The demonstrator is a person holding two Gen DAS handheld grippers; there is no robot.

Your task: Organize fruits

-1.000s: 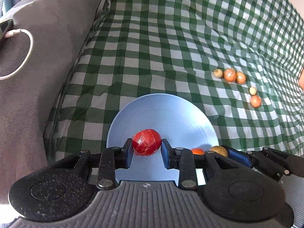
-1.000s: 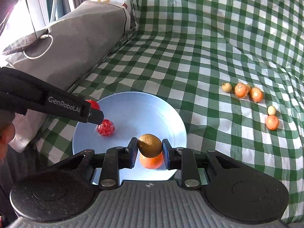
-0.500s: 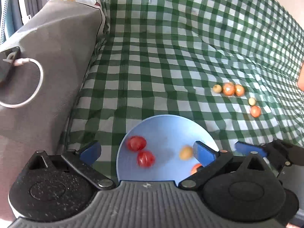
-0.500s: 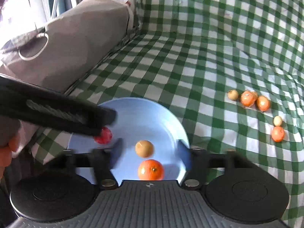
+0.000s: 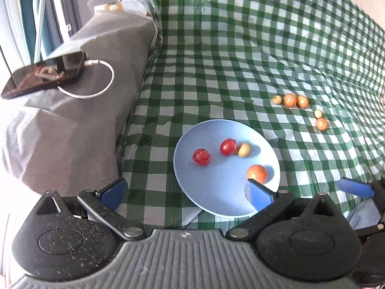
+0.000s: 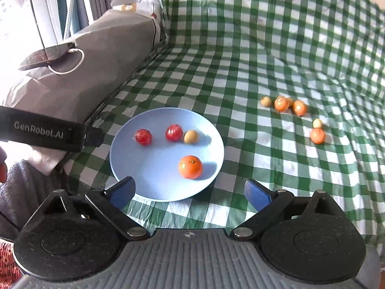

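Observation:
A light blue plate [image 5: 216, 185] [image 6: 149, 161] lies on the green checked cloth. On it are two red fruits [image 5: 201, 156] [image 6: 143, 136], a small tan fruit [image 5: 244, 149] [image 6: 190, 136] touching one of the red ones, and an orange [image 5: 256, 173] [image 6: 190, 167]. Several small orange and tan fruits [image 5: 290, 100] [image 6: 281, 103] lie loose on the cloth to the right. My left gripper [image 5: 185, 192] hangs open above the plate's near edge, holding nothing. The jaws of my right gripper [image 6: 190, 189] are opening over the plate's near right rim, with nothing between them.
A grey cushion [image 5: 72, 125] rises along the left side, with a dark phone [image 5: 45, 74] and its white cable on top. The left gripper's body [image 6: 48, 132] reaches in from the left of the right wrist view. The cloth [image 6: 264, 48] climbs at the back.
Both grippers let go: the left dropped a red fruit and the right a tan fruit onto the plate. Both then opened wide and pulled back and up from the plate.

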